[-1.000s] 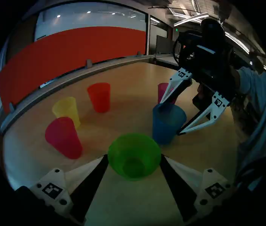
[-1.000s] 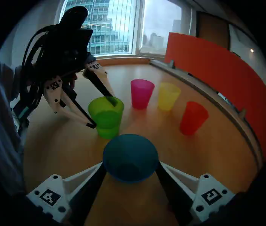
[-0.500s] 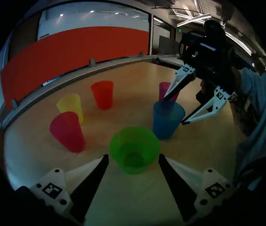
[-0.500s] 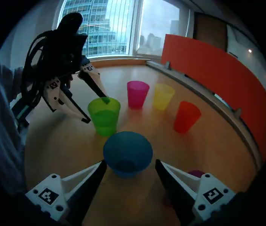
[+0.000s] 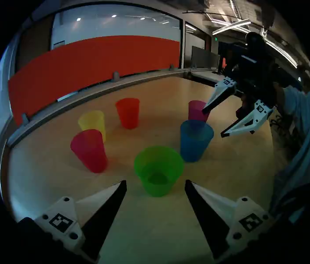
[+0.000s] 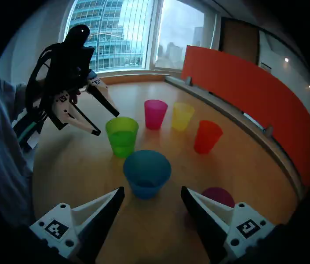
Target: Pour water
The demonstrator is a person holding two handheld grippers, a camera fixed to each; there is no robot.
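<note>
Now | green cup upright – blue cup beside | contents unclear

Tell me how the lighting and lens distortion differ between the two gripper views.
Left gripper view: dim, lit by ceiling strips; the right gripper reads as a dark silhouette, and the orange panel bows from fisheye distortion. Right gripper view: bright windows backlight the left gripper and put a sheen on the table; the blue cup looks sharp.

A long orange panel lines the wooden table's right edge in the right gripper view, with tall windows showing city towers at the far end.
</note>
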